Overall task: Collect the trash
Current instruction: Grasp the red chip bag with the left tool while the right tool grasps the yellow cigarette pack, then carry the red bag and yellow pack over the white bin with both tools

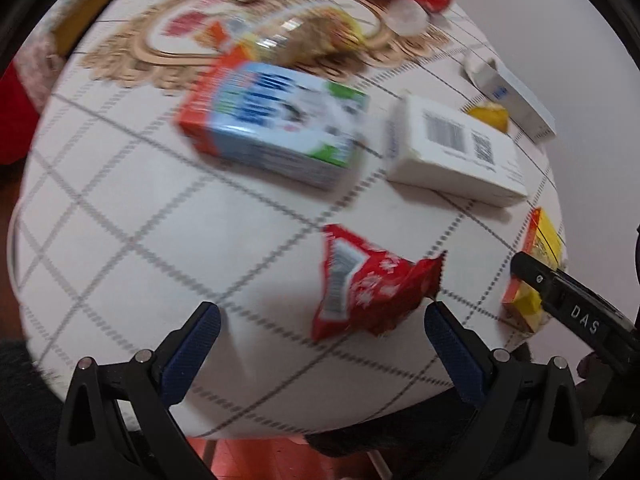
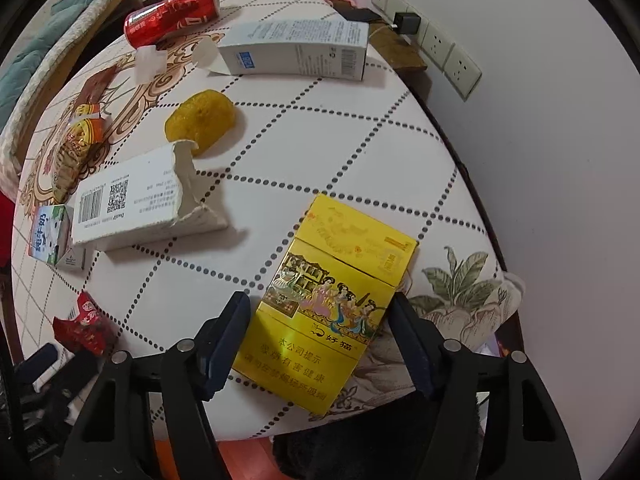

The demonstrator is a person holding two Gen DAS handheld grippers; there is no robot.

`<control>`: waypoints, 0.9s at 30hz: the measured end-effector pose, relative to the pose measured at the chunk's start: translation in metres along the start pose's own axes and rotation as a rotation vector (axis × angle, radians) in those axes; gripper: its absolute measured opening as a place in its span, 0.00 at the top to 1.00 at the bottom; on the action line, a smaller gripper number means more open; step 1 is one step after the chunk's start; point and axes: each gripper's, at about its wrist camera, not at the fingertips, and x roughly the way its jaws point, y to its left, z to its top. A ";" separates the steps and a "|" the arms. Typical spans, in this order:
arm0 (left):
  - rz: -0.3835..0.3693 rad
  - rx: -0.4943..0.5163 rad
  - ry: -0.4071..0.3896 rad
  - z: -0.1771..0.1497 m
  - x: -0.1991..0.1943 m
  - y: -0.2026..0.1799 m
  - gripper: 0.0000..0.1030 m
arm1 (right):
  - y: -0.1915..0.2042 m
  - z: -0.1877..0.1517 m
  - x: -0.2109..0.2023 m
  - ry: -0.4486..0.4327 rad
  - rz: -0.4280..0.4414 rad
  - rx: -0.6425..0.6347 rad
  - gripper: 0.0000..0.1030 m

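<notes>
A crumpled red snack wrapper lies on the round table's checked cloth. My left gripper points down at it and is open wide. The wrapper sits between the fingers, its corner right at the right-hand pad. A yellow cigarette pack lies flat near the table's edge. My right gripper straddles its lower half, open. The right-hand finger meets the pack's edge, while a thin gap shows at the left-hand finger. The left wrist view shows a black finger of that gripper over the pack.
More litter covers the table: a blue milk carton, a torn white box, a yellow peel, a long white-blue box, a red can and a snack bag. A wall with sockets stands at the right.
</notes>
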 end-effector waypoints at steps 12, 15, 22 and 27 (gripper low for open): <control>0.103 0.125 -0.160 0.017 -0.007 -0.039 0.60 | -0.001 0.034 0.006 0.002 -0.016 0.003 0.23; 0.093 0.139 -0.171 0.014 -0.006 -0.033 0.63 | -0.001 0.031 0.005 -0.027 -0.023 -0.005 0.25; 0.123 0.175 -0.207 -0.002 -0.019 -0.028 0.64 | 0.008 0.020 -0.006 -0.063 -0.022 -0.070 0.36; 0.143 0.192 -0.277 -0.004 -0.046 -0.027 0.64 | 0.011 0.007 -0.019 -0.097 0.014 -0.078 0.36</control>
